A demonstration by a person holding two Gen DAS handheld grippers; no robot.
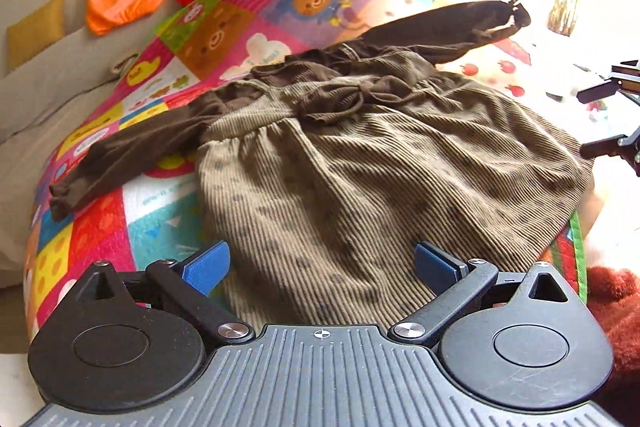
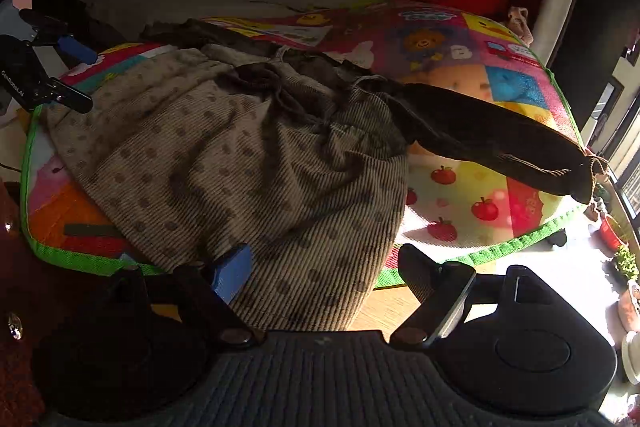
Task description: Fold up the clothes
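Both grippers, left gripper [image 1: 322, 263] and right gripper [image 2: 324, 267], stood wide apart, empty, over the dress [image 1: 360, 171] hem at the mat [image 1: 160, 227] edge.

The dress [image 1: 360, 163] hem lies hidden behind the left tool [image 1: 322, 267].

Left tool [image 1: 322, 265] spread wide above corduroy dress [image 1: 360, 163] hem; dress flat on patchwork mat [image 1: 224, 27].

A small dress [image 1: 360, 163] lies spread flat, front up, on the colourful play mat [image 1: 224, 27]. Its skirt is olive ribbed corduroy with faint dots; dark brown sleeves stretch out to both sides, and a brown bow [image 1: 332, 99] sits at the waist.
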